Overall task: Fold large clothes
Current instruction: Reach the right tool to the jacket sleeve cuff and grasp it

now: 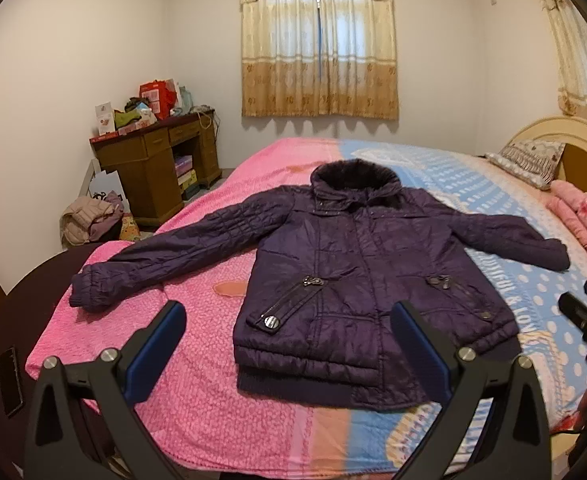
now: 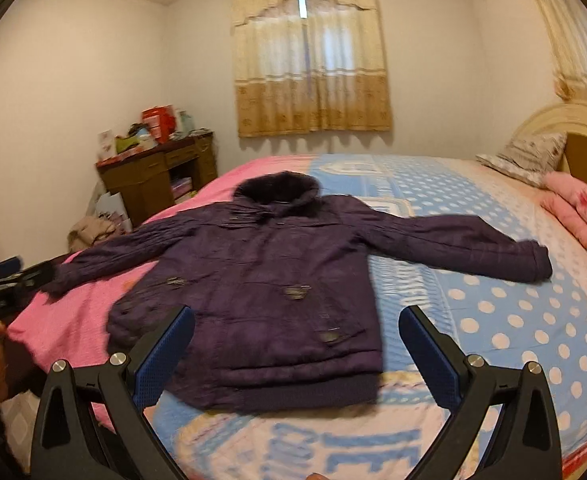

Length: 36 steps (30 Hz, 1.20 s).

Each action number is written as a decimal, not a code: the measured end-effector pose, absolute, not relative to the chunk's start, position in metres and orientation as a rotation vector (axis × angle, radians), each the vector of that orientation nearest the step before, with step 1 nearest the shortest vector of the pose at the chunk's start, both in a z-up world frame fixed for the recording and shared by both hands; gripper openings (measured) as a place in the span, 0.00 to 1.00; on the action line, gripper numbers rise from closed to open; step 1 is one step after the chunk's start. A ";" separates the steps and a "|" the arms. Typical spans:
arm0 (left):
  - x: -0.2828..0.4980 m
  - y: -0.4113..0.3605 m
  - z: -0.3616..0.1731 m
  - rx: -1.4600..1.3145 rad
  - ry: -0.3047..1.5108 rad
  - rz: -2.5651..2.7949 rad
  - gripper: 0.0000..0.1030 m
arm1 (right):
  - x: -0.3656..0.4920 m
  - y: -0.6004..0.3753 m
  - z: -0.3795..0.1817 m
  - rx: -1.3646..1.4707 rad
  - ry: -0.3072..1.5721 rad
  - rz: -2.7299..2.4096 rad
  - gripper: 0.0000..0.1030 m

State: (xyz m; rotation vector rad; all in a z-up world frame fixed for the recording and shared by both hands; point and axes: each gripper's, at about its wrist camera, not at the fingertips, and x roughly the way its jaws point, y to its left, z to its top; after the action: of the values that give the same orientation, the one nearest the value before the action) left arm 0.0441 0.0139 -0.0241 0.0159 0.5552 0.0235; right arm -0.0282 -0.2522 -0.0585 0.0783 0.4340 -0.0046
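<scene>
A dark purple quilted jacket (image 1: 345, 264) with a fur-trimmed hood lies flat, front up, on the bed, both sleeves spread sideways. It also shows in the right wrist view (image 2: 269, 280). My left gripper (image 1: 289, 312) is open and empty, hovering above the jacket's lower hem near the foot of the bed. My right gripper (image 2: 297, 316) is open and empty, above the hem too. The right gripper also shows at the right edge of the left wrist view (image 1: 585, 300). The left gripper shows at the left edge of the right wrist view (image 2: 9, 276).
The bed (image 1: 213, 360) carries a pink and blue dotted cover. A pillow (image 1: 529, 160) and folded pink quilt (image 1: 585, 224) lie by the headboard. A cluttered brown desk (image 1: 157, 160) and a clothes pile (image 1: 89, 220) stand at the far left by the wall.
</scene>
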 end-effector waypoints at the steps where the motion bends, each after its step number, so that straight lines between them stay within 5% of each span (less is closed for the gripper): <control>1: 0.052 0.011 -0.028 0.031 0.559 0.030 1.00 | -0.019 -0.265 -0.066 0.081 0.441 -0.024 0.99; 11: 0.139 -0.009 -0.056 0.034 0.609 0.066 1.00 | 0.070 -0.398 -0.107 0.285 0.665 -0.164 0.99; 29: 0.233 -0.025 -0.108 0.004 0.715 0.145 1.00 | 0.110 -0.688 -0.156 0.911 0.553 -0.548 0.98; 31: 0.232 -0.026 -0.111 -0.002 0.728 0.144 1.00 | 0.119 -0.699 -0.164 0.953 0.568 -0.537 0.95; 32: 0.234 -0.027 -0.113 -0.003 0.732 0.143 1.00 | 0.122 -0.699 -0.163 0.944 0.555 -0.548 0.86; 33: 0.234 -0.027 -0.114 -0.002 0.735 0.143 1.00 | 0.130 -0.700 -0.161 0.925 0.566 -0.526 0.62; 36: 0.234 -0.029 -0.115 -0.006 0.741 0.140 1.00 | 0.141 -0.695 -0.163 0.902 0.587 -0.488 0.40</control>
State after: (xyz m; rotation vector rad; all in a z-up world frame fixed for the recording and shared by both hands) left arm 0.2336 -0.0290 -0.1153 -0.0059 0.7409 0.1402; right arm 0.1412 -0.6953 -0.1632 0.9015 0.5869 -0.4880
